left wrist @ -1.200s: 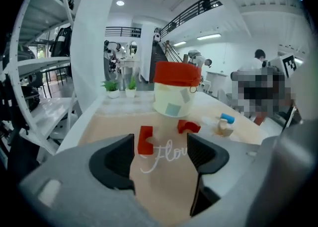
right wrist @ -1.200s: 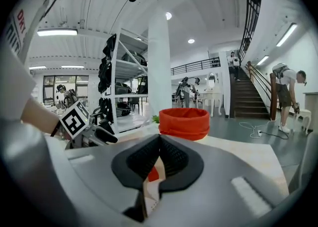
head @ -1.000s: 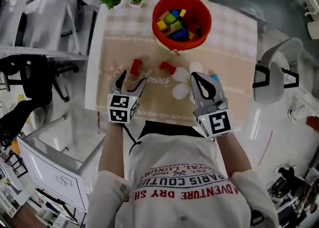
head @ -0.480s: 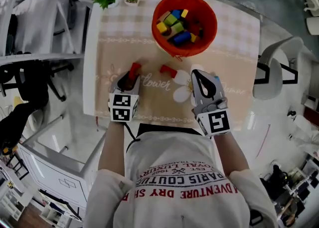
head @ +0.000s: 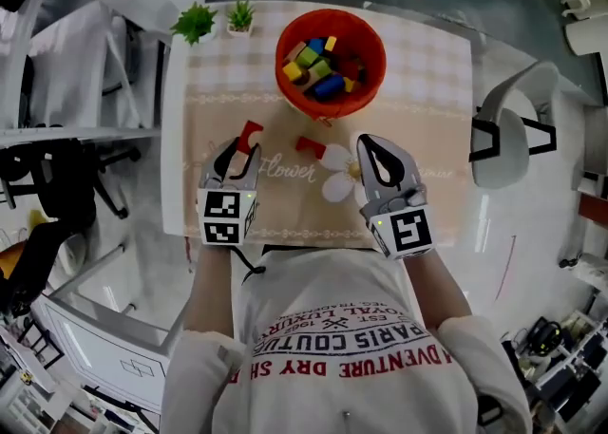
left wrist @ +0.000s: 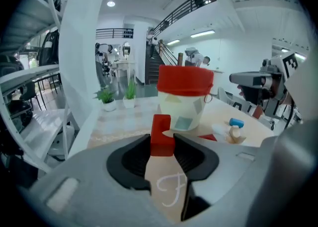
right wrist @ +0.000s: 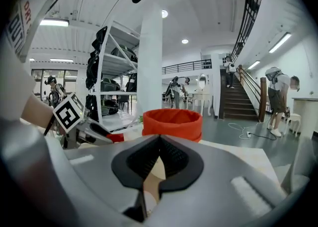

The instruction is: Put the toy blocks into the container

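My left gripper [head: 241, 144] is shut on a red toy block [head: 251, 130]; in the left gripper view the red block [left wrist: 161, 134] stands upright, pinched between both pads just above the table. A second red block [head: 309, 146] lies flat on the tan mat, between the two grippers. Beyond them stands the red container [head: 331, 47], which holds several coloured blocks. It also shows as the red-rimmed container [left wrist: 185, 97] and as the container [right wrist: 172, 121]. The right gripper [head: 369, 144] is shut and empty; its tips [right wrist: 159, 139] meet with nothing between them.
A blue cylinder [left wrist: 236, 121] and a wooden piece [left wrist: 233, 133] lie on the mat by the right gripper. Two small potted plants [head: 195, 21] [head: 241, 16] stand at the far left corner. A white chair [head: 518, 133] stands right of the table, and shelving to its left.
The left jaws, wide open around the red block one second ago, have closed on it. The right gripper stays shut in about the same place.
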`<state>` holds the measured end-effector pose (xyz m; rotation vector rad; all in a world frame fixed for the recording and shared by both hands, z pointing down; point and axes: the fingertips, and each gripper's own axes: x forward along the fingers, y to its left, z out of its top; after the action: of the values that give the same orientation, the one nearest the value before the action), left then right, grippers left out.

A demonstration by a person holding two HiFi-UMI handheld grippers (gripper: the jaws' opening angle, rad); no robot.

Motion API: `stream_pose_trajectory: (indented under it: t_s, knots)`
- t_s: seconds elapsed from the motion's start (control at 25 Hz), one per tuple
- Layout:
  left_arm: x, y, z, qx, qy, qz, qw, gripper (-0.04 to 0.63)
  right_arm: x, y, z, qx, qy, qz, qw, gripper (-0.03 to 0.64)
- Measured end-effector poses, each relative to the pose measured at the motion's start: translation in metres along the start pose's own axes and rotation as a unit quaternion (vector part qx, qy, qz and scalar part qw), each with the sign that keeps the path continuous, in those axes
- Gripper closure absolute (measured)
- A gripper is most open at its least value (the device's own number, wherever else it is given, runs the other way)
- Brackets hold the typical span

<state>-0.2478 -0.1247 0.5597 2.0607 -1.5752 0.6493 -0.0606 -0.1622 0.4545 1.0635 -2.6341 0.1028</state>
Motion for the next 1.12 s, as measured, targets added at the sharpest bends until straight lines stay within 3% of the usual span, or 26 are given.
stream_pose_trajectory:
  t_s: [0.2,0.4,0.64,0.8,1.0,1.04,1.12]
  knots:
    - [-0.027,-0.018,0.080,0.028,-0.087,-0.021,0.9956,0.440,-0.007,0.003,0.022,-0.014,-0.018,-0.009,1.000,0.617]
    - [-0.029,-0.041,0.152,0.091,-0.143,-0.057,0.9839,0.439,-0.012,0.000,0.047,-0.012,-0.044,-0.033,0.998,0.617]
    - [0.004,-0.061,0.181,0.120,-0.129,-0.085,0.9807,0.439,-0.018,-0.009,0.061,-0.001,-0.057,-0.052,0.997,0.617]
    - [0.029,-0.076,0.178,0.138,-0.094,-0.098,0.9811,0.439,-0.021,-0.013,0.060,0.004,-0.054,-0.067,0.996,0.617]
    - [0.045,-0.082,0.171,0.119,-0.082,-0.103,0.9841,0.437,-0.025,-0.017,0.050,-0.004,-0.035,-0.078,0.996,0.617]
    - [0.046,-0.084,0.172,0.107,-0.088,-0.108,0.9844,0.423,-0.026,-0.018,0.047,-0.005,-0.029,-0.079,0.996,0.617]
    - [0.044,-0.086,0.173,0.085,-0.101,-0.117,0.9843,0.286,-0.027,-0.018,0.045,-0.002,-0.025,-0.082,0.996,0.617]
